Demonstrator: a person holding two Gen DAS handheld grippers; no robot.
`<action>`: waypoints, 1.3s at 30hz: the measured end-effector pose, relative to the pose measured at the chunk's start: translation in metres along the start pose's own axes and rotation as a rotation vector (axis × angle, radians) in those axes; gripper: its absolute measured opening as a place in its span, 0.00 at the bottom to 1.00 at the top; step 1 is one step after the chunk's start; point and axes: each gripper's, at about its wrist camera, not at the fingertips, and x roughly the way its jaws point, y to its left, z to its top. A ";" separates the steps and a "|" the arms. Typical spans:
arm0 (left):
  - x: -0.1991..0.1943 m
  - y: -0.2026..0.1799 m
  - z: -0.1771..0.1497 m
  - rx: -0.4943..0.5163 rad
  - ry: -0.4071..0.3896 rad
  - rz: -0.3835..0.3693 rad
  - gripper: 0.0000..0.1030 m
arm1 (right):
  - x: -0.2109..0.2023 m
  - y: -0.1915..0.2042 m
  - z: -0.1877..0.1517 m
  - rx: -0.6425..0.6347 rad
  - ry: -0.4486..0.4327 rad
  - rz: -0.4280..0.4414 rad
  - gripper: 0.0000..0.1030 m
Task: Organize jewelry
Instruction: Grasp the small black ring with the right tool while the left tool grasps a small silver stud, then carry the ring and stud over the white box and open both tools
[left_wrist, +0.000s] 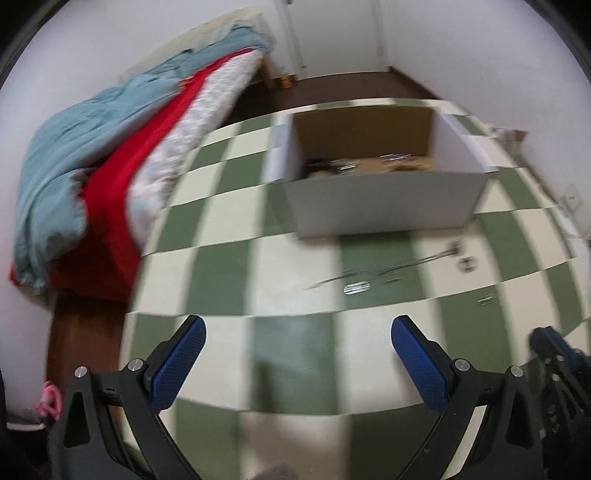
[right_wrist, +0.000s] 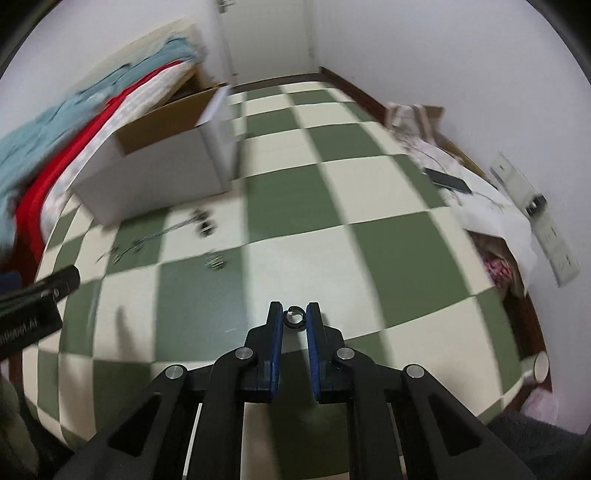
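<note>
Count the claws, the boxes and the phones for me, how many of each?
Claws: 2, left claw open, right claw pinching a small ring
Boxes: 1, the white box
Phones: 1, the dark phone
Total: 4

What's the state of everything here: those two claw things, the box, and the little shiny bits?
Left gripper: fingers spread wide, holding nothing.
Right gripper: fingers closed on a small dark ring.
Cardboard box: open on top, upright, some items already inside.
Loose jewelry: scattered on the checkered cloth in front of the box, blurred.
Phone: lying flat, screen dark.
</note>
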 end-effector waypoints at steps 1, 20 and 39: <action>0.000 -0.011 0.003 0.011 -0.005 -0.021 0.99 | 0.000 -0.011 0.004 0.023 -0.002 -0.011 0.13; 0.016 -0.135 0.004 0.224 -0.003 -0.206 0.27 | 0.003 -0.070 0.025 0.138 -0.012 -0.052 0.13; -0.003 -0.090 0.012 0.119 -0.023 -0.238 0.06 | -0.027 -0.076 0.032 0.168 -0.073 -0.038 0.13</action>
